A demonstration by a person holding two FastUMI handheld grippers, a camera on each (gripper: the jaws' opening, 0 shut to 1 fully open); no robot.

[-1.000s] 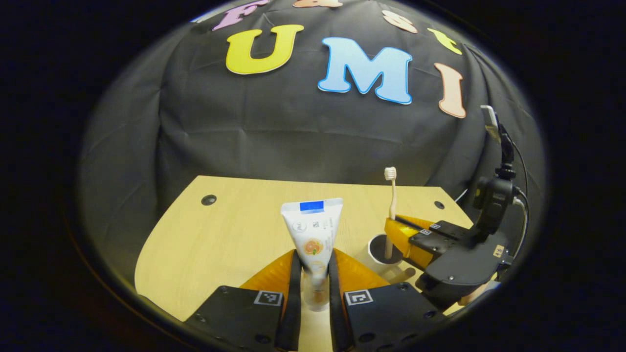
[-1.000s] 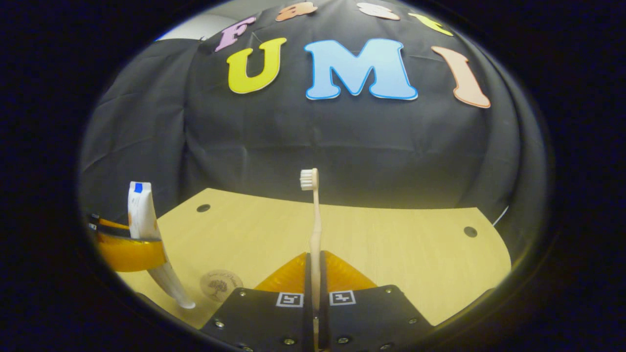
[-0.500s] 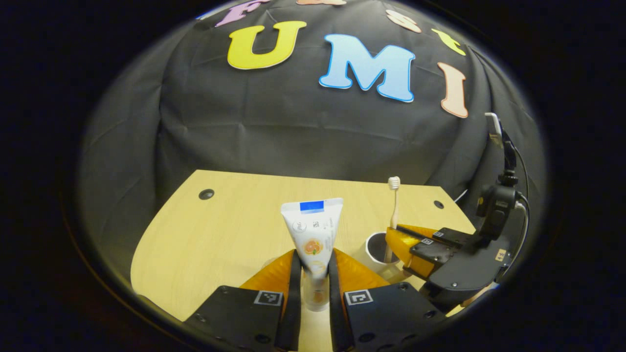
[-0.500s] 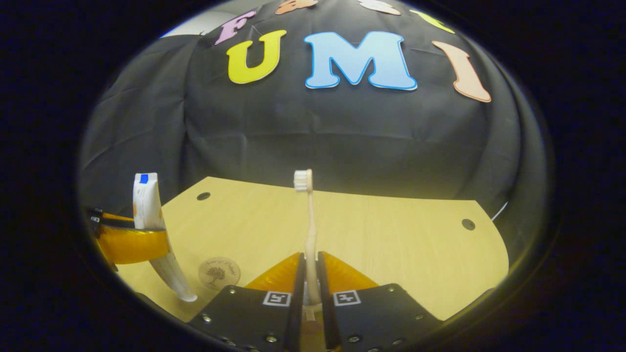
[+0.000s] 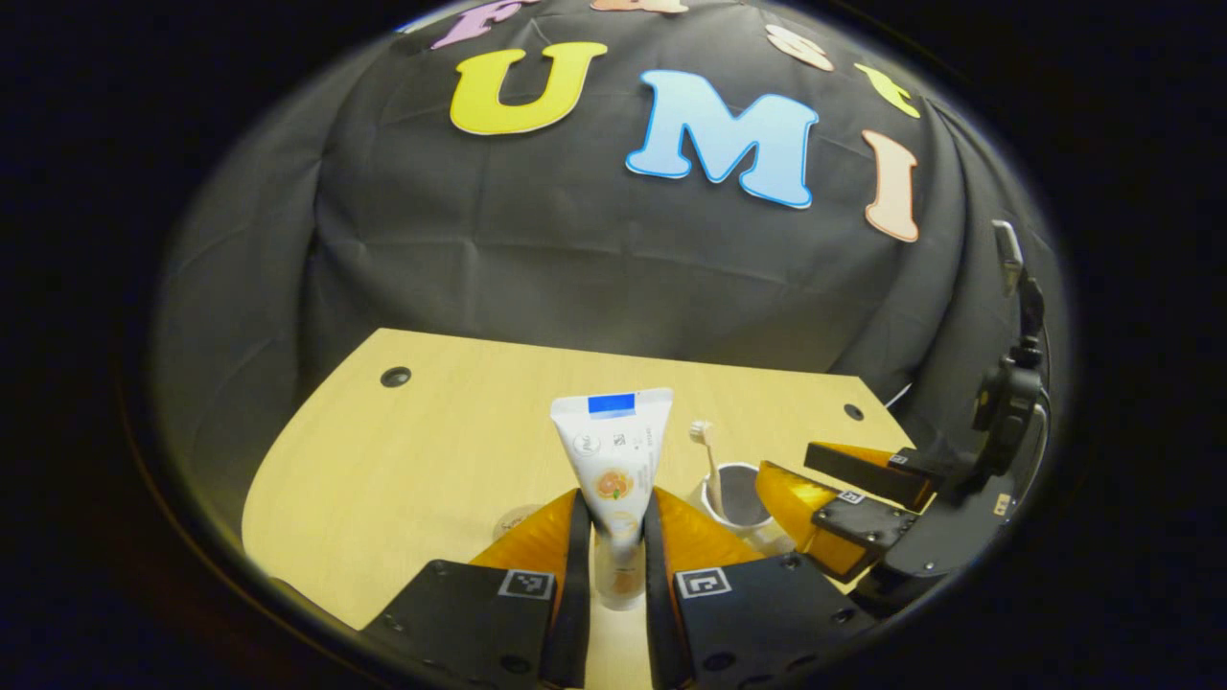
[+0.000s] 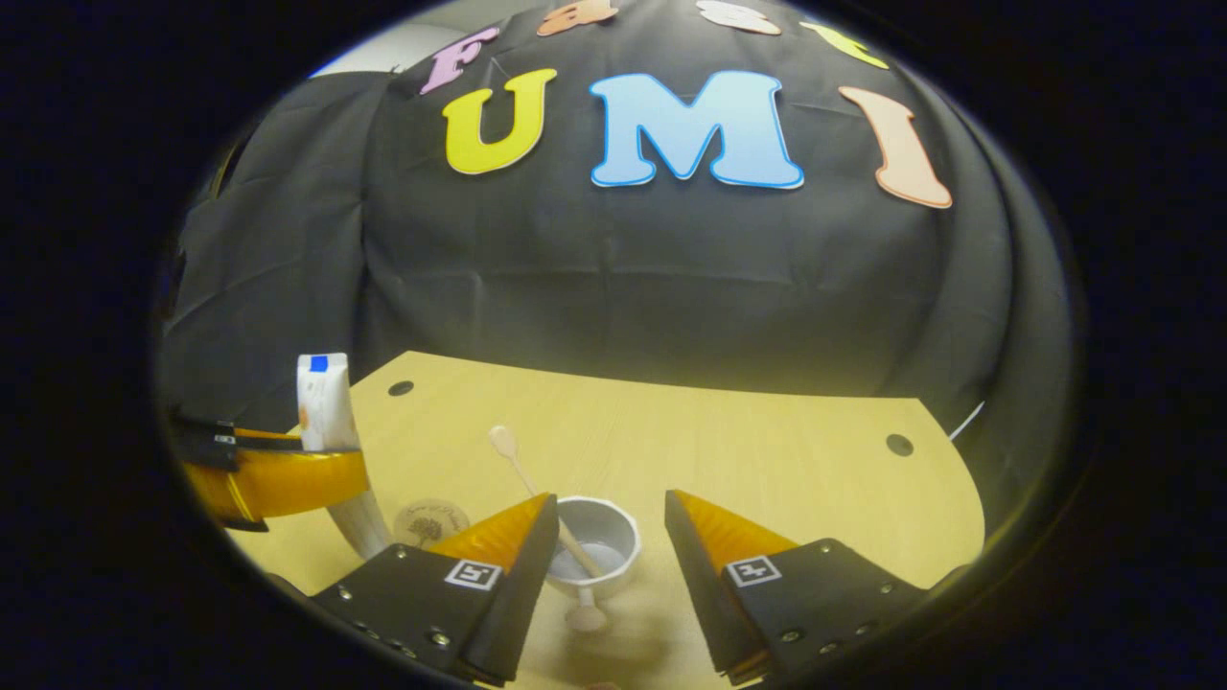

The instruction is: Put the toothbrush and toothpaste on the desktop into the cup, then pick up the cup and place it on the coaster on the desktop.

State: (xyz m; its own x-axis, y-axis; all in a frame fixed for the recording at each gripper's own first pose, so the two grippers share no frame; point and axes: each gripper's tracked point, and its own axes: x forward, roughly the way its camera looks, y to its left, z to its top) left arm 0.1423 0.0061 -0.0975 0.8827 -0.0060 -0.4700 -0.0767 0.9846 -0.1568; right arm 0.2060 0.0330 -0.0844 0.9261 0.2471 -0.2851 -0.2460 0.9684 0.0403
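Left gripper [image 5: 612, 537] grasps upright toothpaste [image 5: 613, 460]; right gripper's [image 6: 602, 537] released fingers flank the cup [image 6: 613, 546] holding the toothbrush [image 6: 522, 470]

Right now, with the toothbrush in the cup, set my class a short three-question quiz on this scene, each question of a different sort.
1. True or false: the right claw is clamped on the toothbrush.
2. What does the left claw hold? A) the cup B) the toothpaste C) the coaster
3. Fill in: in the right gripper view, the coaster lies on the desktop between the toothpaste and the ____.

Key
1. False: its jaws stand open on either side of the cup, and the toothbrush leans inside it, head up.
2. B: both fingers press on the tube, held upright.
3. cup
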